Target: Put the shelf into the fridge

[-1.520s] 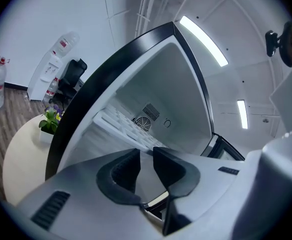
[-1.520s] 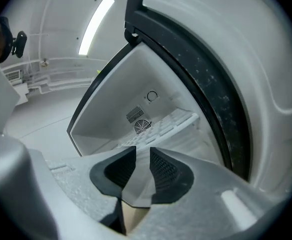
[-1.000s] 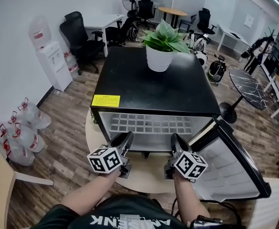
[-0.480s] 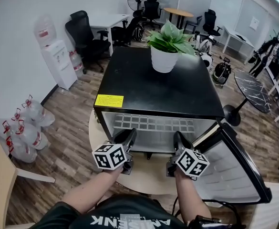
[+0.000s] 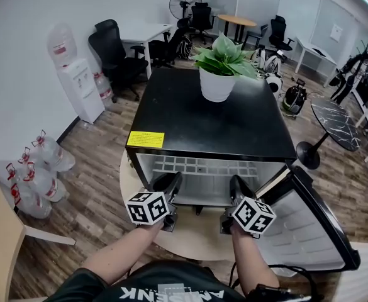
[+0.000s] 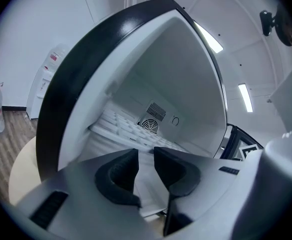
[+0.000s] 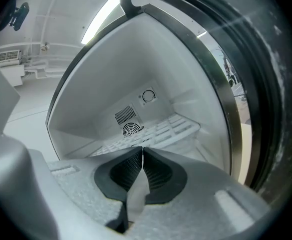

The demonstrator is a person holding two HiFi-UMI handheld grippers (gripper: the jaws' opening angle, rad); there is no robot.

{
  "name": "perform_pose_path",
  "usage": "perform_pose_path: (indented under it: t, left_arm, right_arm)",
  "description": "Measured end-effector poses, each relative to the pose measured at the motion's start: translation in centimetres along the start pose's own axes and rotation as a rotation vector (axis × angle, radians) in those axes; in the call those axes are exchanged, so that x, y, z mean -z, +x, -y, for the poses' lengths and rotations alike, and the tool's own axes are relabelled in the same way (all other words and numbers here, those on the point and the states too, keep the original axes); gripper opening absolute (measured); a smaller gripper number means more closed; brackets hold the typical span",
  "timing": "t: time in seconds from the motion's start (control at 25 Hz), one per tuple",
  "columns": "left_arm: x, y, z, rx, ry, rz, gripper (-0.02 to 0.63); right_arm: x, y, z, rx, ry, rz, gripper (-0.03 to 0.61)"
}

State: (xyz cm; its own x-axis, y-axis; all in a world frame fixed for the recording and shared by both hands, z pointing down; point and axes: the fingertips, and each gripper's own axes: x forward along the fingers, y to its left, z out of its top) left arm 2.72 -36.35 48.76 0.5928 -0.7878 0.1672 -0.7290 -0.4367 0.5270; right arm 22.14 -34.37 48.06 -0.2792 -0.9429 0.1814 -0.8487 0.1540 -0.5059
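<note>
Shelf (image 5: 199,167) is the white grid one, and it's lying flat inside the fridge (image 5: 215,121), about halfway up the opening and running back to the rear wall. Both gripper views show it too, w/ its back edge near the round fan vent (image 7: 131,129).

Left gripper (image 5: 169,182) sits right at the front of the opening, on the left side, pointing in. In the left gripper view its jaws are a little apart w/ a narrow gap, and only white fridge interior shows through, so afaict nothing's clamped.

Right gripper (image 5: 237,184) is next to it on the right, also at the front edge. In the right gripper view the jaw tips meet, so basically closed, and I can't see anything pinched between them.

Fridge door (image 5: 309,222) is swung wide open to the right. There's a potted plant (image 5: 216,83) on the black top towards the back, plus a yellow sticker (image 5: 145,139) on the front left corner. The whole fridge sits on a round beige table (image 5: 128,184).
</note>
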Motion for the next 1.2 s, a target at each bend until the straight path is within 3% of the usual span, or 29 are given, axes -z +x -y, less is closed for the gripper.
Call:
perform_pose_path:
  t: [0.24,0.36,0.72,1.08,1.2]
  left_arm:
    - [0.1,0.1,-0.1,-0.005,0.013,-0.012,0.094]
    - [0.4,-0.6,-0.1,-0.004,0.043,-0.024,0.055]
    - [-0.5,-4.8,2.7,0.122,0.098,-0.013,0.003]
    - [-3.7,-9.6,5.6,0.157,0.364,0.007,0.002]
    - [-5.1,-11.1,6.3,0.165,0.399,0.032,0.002]
  right_arm:
    - [-0.1,0.2,0.1,0.003,-0.016,0.005,0.014]
    - [-0.2,0.2,0.0,0.009,-0.027,0.001,0.014]
    - [0.1,-3.1,-3.3,-0.032,-0.168,0.004,0.014]
    - [-1.6,-8.6,-8.0,-0.092,-0.241,0.068,0.014]
    - [-2.2,-10.3,-9.3,-0.081,-0.267,0.072,0.014]
